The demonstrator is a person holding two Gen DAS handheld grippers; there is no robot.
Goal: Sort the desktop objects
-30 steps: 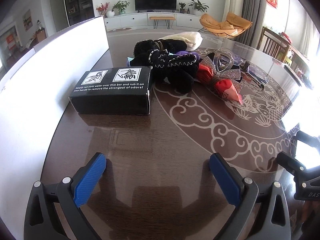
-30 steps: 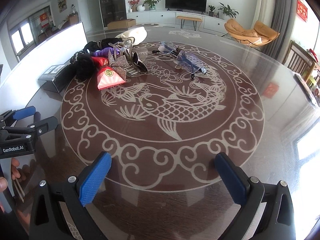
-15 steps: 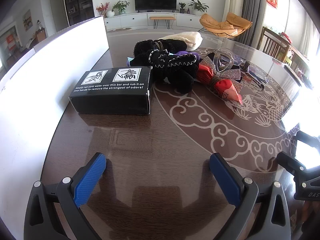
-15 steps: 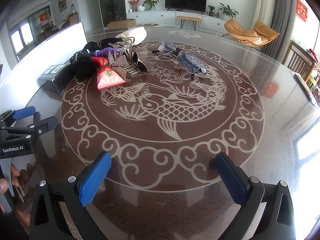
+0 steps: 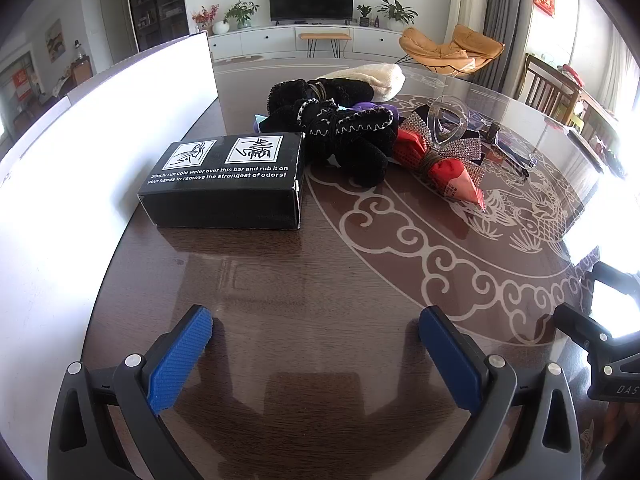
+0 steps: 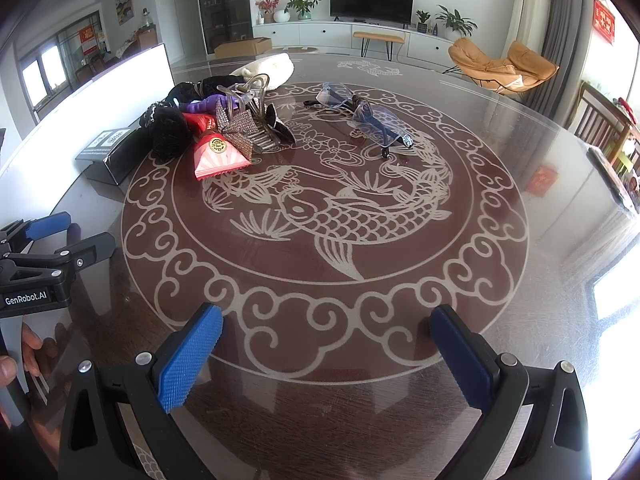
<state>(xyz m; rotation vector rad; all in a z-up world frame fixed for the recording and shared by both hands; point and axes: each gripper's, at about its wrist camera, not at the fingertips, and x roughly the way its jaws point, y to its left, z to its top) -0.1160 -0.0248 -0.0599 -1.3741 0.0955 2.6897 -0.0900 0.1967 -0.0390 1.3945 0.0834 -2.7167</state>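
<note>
A black printed box (image 5: 228,178) lies on the round table, also seen as the black box (image 6: 114,150) at the left. Beside it is a heap: black scrunchies (image 5: 344,132), a red pouch (image 5: 452,178), a rhinestone bow (image 6: 236,128), a clear claw clip (image 6: 252,94) and a cream cloth (image 5: 372,78). Clear glasses (image 6: 368,120) lie apart to the right. My left gripper (image 5: 316,340) hovers open and empty, well short of the box. My right gripper (image 6: 326,340) is open and empty over the table's near rim, far from the heap.
A white board (image 5: 100,128) stands along the table's left edge. The glass tabletop (image 6: 332,216) bears a fish pattern. A hand (image 6: 16,356) holds the left tool at the lower left. Wooden chairs (image 6: 600,128) stand at the right.
</note>
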